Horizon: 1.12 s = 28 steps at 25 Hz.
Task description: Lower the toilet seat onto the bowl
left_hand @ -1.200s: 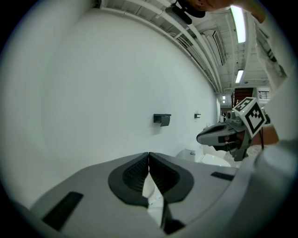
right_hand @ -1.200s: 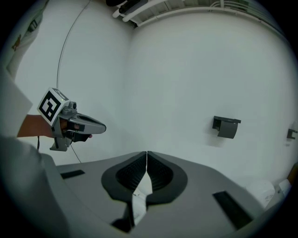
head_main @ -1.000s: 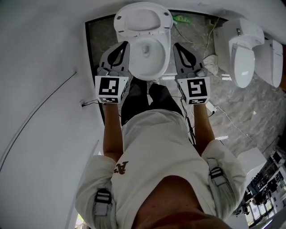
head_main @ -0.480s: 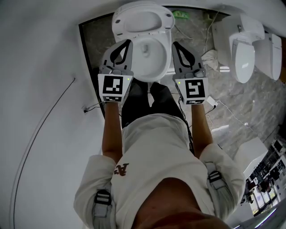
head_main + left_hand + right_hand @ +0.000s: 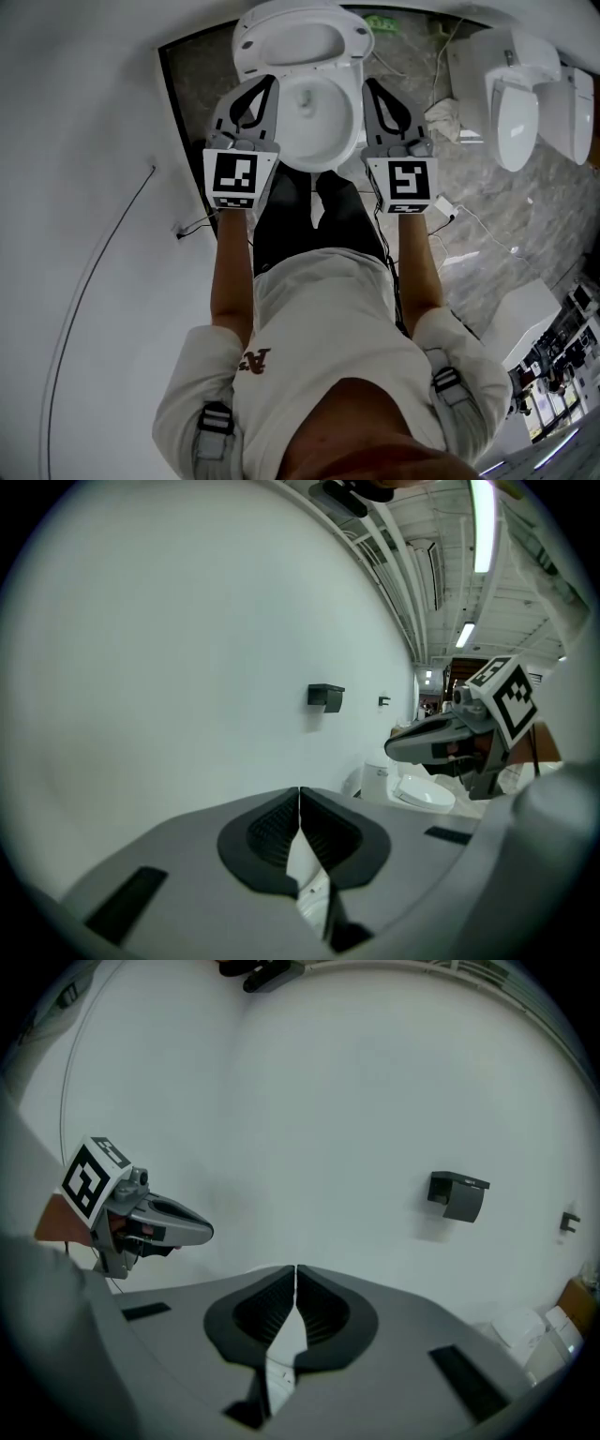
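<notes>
The toilet seat (image 5: 302,42) and bowl (image 5: 323,122) at upper centre are plain white. The left gripper (image 5: 269,84) and right gripper (image 5: 368,84) are grey with black ribbed pads (image 5: 272,832), and their marker cubes (image 5: 234,178) carry black-and-white squares. At right, the floor (image 5: 525,216) is grey-veined marble. The person's shirt (image 5: 319,319) is cream and the trousers (image 5: 286,211) are black.

Around you: white wall (image 5: 84,112) with thin cable (image 5: 103,236) and small dark box (image 5: 325,697), grey marbled floor (image 5: 487,234), two spare toilets (image 5: 516,108) to your right, ceiling strip lights (image 5: 483,517) overhead.
</notes>
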Tool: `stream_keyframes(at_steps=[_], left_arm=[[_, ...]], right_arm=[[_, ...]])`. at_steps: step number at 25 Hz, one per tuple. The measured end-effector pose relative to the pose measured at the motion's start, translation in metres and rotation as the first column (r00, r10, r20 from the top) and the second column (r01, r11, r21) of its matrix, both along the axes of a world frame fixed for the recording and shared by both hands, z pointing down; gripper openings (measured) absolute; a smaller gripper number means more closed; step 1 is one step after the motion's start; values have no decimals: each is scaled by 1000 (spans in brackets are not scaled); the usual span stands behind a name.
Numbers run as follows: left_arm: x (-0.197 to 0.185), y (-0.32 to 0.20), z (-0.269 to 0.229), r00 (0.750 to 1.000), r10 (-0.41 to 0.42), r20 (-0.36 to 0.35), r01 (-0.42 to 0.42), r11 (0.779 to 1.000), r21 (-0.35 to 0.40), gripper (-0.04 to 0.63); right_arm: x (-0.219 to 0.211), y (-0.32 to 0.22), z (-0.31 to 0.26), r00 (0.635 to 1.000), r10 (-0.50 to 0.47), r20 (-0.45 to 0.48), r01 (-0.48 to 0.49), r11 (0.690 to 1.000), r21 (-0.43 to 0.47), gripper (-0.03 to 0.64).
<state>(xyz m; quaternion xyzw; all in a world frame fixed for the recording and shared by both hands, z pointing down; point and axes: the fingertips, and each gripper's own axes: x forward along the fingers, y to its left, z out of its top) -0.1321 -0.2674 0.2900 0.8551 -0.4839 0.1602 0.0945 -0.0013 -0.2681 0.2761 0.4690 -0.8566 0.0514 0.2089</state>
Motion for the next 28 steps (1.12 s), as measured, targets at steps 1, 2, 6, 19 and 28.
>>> stream_keyframes(at_steps=[1, 2, 6, 19, 28], left_arm=[[-1, -3, 3, 1000, 2, 1, -2, 1000, -1, 25], [-3, -4, 5, 1000, 3, 1, -3, 1000, -2, 24], [-5, -11, 22, 1000, 16, -10, -16, 1000, -13, 25], [-3, -45, 57, 998, 67, 10, -67, 998, -14, 26], [-4, -80, 77, 998, 56, 42, -55, 998, -20, 26]], right_arm=[[-2, -2, 2, 1000, -2, 3, 2, 1000, -1, 23], [-4, -3, 5, 1000, -6, 7, 6, 1000, -1, 23], [-12, -9, 18, 1000, -24, 10, 24, 1000, 0, 23], [-16, -51, 59, 997, -52, -58, 52, 999, 1, 23], [-13, -85, 84, 993, -65, -97, 66, 998, 2, 25]])
